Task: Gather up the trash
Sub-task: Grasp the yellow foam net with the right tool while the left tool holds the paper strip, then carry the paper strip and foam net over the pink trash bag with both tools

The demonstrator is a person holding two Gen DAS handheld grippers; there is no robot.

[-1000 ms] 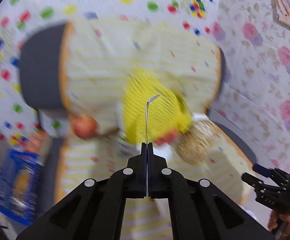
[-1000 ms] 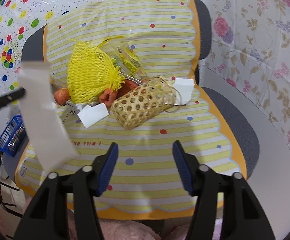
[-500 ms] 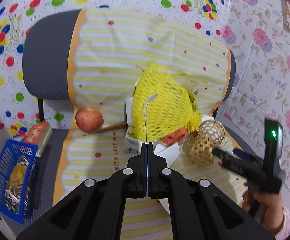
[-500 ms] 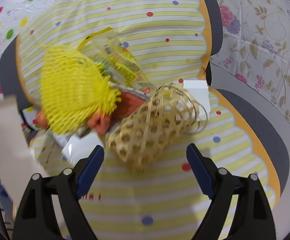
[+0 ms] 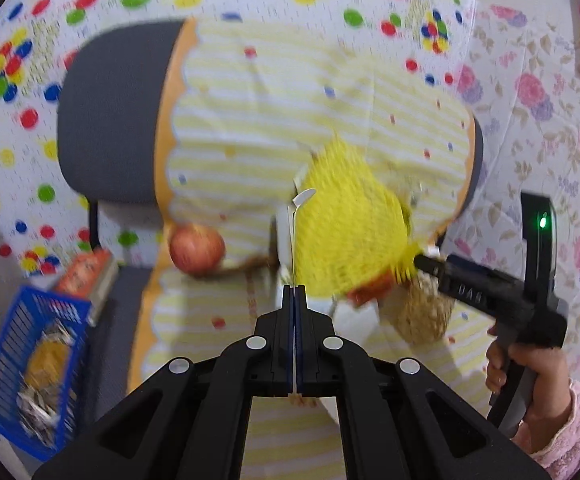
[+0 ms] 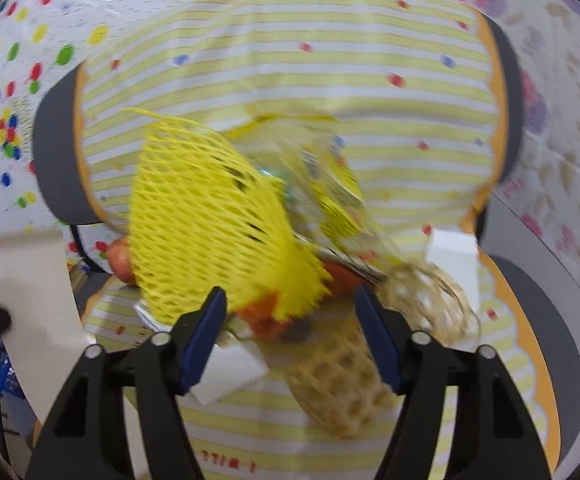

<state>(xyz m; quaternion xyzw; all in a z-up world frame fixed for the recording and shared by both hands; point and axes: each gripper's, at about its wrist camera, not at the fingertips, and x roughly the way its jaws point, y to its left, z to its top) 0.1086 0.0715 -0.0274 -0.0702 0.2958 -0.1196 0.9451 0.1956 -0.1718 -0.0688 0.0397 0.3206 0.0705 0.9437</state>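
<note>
My left gripper [image 5: 295,292] is shut on a thin white paper strip [image 5: 293,240], seen edge-on here and as a broad sheet [image 6: 34,300] in the right wrist view. A yellow foam net [image 6: 202,216] lies on a pile with a clear yellow wrapper [image 6: 330,192], a red item [image 6: 266,316] and a tipped wicker basket [image 6: 342,372]. My right gripper [image 6: 289,292] is low over the pile. Its jaws are closing, with the net's frayed end and the red item between them, and the pads are not pressing. From the left wrist view, the right gripper [image 5: 422,262] reaches the net [image 5: 350,232].
The pile sits on a chair with a yellow striped cover [image 5: 274,128]. An apple [image 5: 197,249] rests left of the net. White paper pieces [image 6: 230,372] [image 6: 454,256] lie by the basket. A blue crate [image 5: 30,368] holding trash stands at the lower left. A hand in a pink sleeve [image 5: 530,368] holds the right gripper.
My right gripper has moved in from over the seat to the net's frayed end; its jaws widened, then narrowed. The left gripper keeps the strip and drifted slightly.
</note>
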